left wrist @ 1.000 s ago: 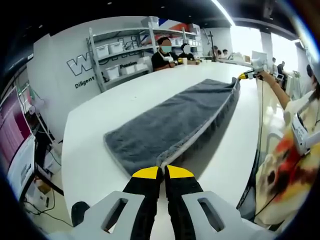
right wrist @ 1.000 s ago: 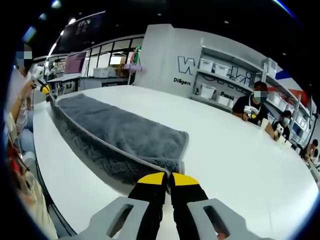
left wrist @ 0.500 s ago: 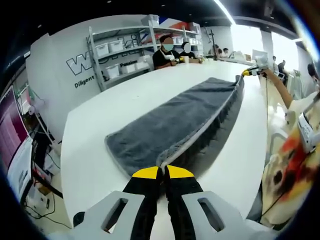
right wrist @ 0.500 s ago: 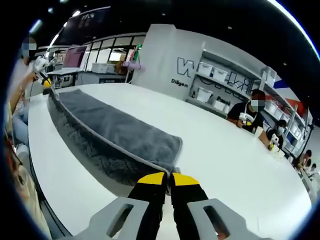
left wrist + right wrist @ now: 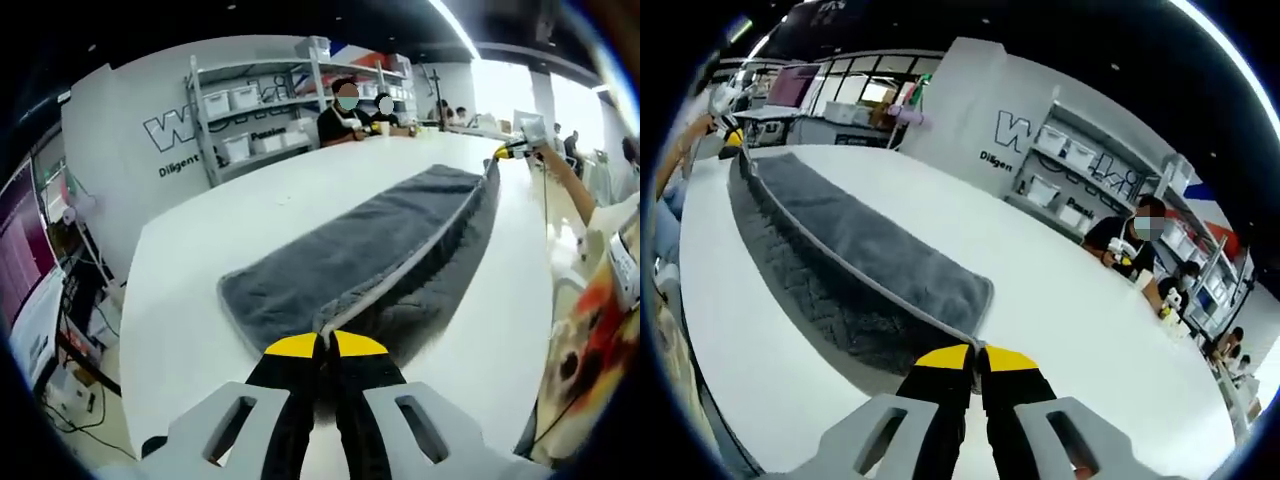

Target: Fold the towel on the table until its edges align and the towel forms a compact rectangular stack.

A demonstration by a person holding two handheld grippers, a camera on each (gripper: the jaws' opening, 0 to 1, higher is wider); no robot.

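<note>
Towel (image 5: 350,255) edge between 2 grippers' jaws

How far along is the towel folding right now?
Done: nothing is folded yet. In hand: the left hand-held gripper and the right hand-held gripper each pinch a corner of the grey towel, lifting one long edge off the white table. Left: laying that edge over and folding again into a stack.

Seated people (image 5: 347,108) at the far edge, before wall shelving (image 5: 250,110) holding white bins (image 5: 1048,129).
</note>
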